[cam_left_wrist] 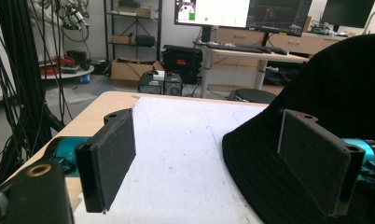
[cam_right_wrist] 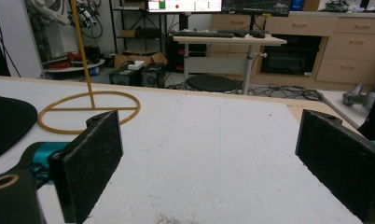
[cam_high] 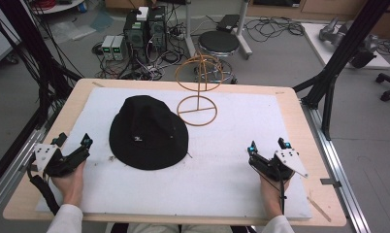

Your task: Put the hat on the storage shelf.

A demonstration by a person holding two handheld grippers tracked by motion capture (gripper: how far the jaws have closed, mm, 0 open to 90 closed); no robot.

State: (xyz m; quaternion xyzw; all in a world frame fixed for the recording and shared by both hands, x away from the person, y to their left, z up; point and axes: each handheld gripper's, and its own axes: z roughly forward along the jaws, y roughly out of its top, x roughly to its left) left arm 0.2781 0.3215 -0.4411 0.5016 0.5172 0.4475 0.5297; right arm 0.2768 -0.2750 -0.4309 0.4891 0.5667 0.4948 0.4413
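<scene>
1. Step in hand, as I read it: get hold of the black hat (cam_high: 148,132) so it can go onto the wire hat stand (cam_high: 199,90). Nothing is gripped yet. Both sets of tongs are empty with their jaws spread wide.

2. I'd take the brim, not the crown. The brim is thin and floppy and lies flat on the white mat (cam_high: 232,179), so one pad probably has to slide under the edge while the other comes down on top. Pinching from above would likely just bunch the fabric.

3. A two-point hold looks smarter to me: one side of the brim each, so the hat stays open and level while being lifted. A one-sided grab would probably let it droop and miss the stand's top ring.

4. Where the hat sits: left of the middle of the worktop, with the stand just behind and to its right, toward the far edge.

5. The left gripper (cam_high: 73,142) rests near the worktop's left edge, just beside the hat's near-left brim. In the left gripper view the brim (cam_left_wrist: 255,163) sits close in front of the right-hand jaw, not between the pads.

6. The right gripper (cam_high: 267,146) sits toward the near right corner, well apart from the hat. In the right gripper view there's bare mat between its jaws, with the stand's base ring (cam_right_wrist: 88,112) ahead on the left.
</scene>
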